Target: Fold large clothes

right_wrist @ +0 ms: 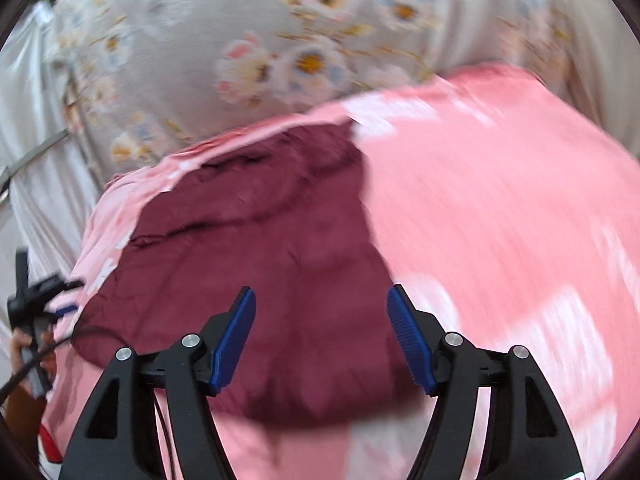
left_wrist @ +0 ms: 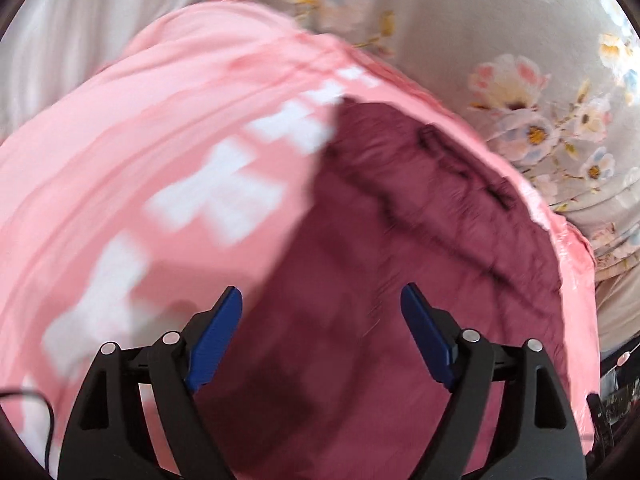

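On the left, our left gripper (left_wrist: 321, 300) hangs with its fingers (left_wrist: 218, 334) spread wide and empty above the pink garment (left_wrist: 160, 128), which lies on the floral bedsheet (left_wrist: 460, 32) with a maroon panel (left_wrist: 400, 240) laid across it. On the right, our right gripper (right_wrist: 321, 302) is likewise released, nothing between its fingers (right_wrist: 410, 338). We judge one fold is just laid down, and next we need fresh holds on an outer pink edge for another fold.
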`<act>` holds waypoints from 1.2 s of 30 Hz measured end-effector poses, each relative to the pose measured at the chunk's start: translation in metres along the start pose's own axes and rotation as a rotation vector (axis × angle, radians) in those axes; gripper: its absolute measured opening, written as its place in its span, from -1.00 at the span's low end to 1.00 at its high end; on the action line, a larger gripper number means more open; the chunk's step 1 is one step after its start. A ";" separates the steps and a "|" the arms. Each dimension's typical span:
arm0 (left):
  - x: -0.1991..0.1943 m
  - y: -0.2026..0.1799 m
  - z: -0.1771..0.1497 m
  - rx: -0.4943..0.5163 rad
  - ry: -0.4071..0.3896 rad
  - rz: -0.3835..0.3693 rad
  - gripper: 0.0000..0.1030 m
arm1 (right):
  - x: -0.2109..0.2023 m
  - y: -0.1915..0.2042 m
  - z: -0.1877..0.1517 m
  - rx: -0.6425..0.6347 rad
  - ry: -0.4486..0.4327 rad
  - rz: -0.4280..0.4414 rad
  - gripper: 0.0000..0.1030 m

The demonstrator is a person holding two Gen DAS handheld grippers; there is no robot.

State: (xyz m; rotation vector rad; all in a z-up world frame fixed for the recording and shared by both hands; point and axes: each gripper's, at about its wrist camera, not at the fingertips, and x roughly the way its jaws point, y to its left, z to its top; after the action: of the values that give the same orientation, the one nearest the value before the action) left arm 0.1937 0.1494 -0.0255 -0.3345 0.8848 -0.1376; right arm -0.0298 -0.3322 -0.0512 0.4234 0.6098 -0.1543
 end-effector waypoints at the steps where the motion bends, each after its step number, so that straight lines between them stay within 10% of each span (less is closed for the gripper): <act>1: -0.005 0.014 -0.011 -0.020 0.010 0.014 0.54 | -0.002 -0.011 -0.010 0.037 0.015 -0.016 0.31; 12: -0.007 0.040 -0.046 -0.084 0.027 0.010 0.50 | 0.021 -0.031 -0.029 0.191 0.093 0.036 0.20; 17: -0.008 0.026 -0.047 -0.063 0.068 -0.039 -0.51 | 0.017 -0.030 -0.030 0.210 0.070 0.049 -0.85; 19: -0.019 0.020 -0.047 -0.036 0.054 -0.036 -0.77 | 0.005 -0.028 -0.029 0.206 0.055 0.052 -0.90; 36: -0.278 0.031 -0.100 0.062 -0.240 -0.285 -0.90 | -0.269 0.049 -0.072 -0.346 -0.248 0.159 -0.95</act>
State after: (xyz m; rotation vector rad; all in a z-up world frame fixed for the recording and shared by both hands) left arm -0.0597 0.2264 0.1098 -0.4087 0.5907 -0.3797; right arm -0.2734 -0.2526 0.0694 0.1128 0.3467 0.0517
